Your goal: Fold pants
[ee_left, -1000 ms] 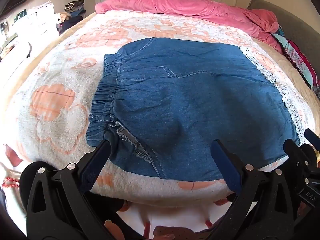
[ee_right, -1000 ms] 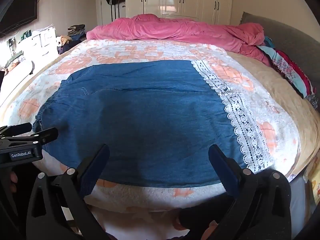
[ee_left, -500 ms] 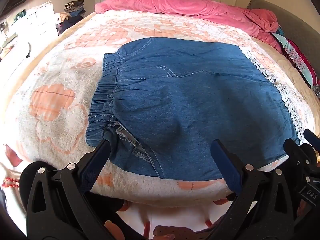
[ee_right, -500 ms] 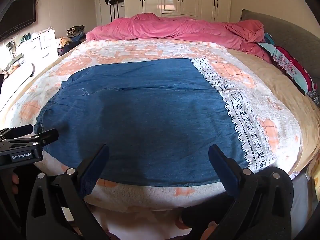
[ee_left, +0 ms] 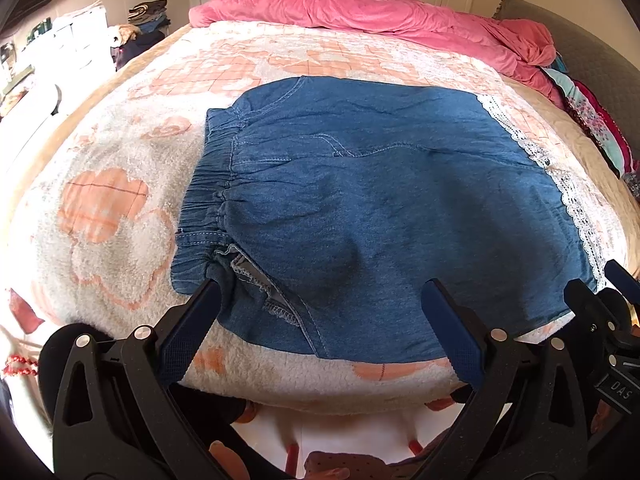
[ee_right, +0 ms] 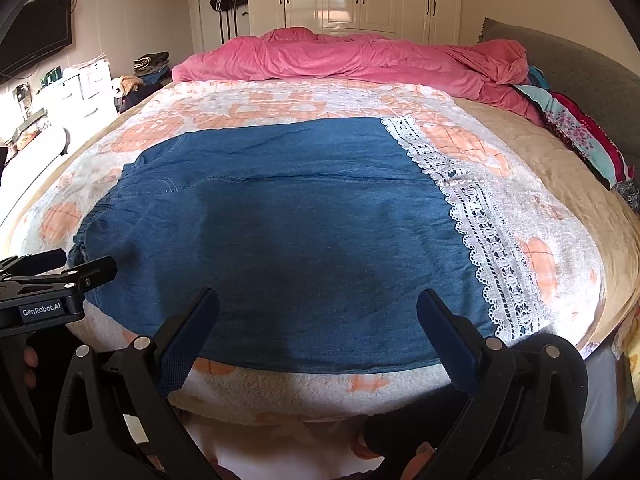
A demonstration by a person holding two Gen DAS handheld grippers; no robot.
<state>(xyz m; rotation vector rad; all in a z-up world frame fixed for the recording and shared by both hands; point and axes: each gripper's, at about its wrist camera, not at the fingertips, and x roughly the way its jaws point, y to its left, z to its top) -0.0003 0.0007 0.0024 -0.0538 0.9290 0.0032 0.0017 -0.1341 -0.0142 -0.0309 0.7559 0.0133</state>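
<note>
Left wrist view: denim pants (ee_left: 360, 208) lie flat on a bed, on a fleece blanket (ee_left: 112, 208) with a peach flower print, near its front edge. The gathered elastic waistband (ee_left: 204, 200) points left; the white lace hem (ee_left: 560, 184) points right. The left tongs (ee_left: 320, 294) hover low over the near edge, blue pads spread wide, nothing between them. The left pad sits just at the waistband's near corner, where an inside seam is turned out; the right pad stands over the lower edge of the cloth. Whether either pad touches the fabric cannot be told.

Right wrist view: the right tongs (ee_right: 318, 300) are also spread wide and empty, both pads over the near edge of the pants (ee_right: 280, 220), with the lace hem (ee_right: 480, 216) just to the right pad's outer side. The left tongs' body shows at the far left, by the waistband end. A rumpled pink duvet (ee_right: 340, 60) lies along the far side of the bed, well apart from the pants.
</note>
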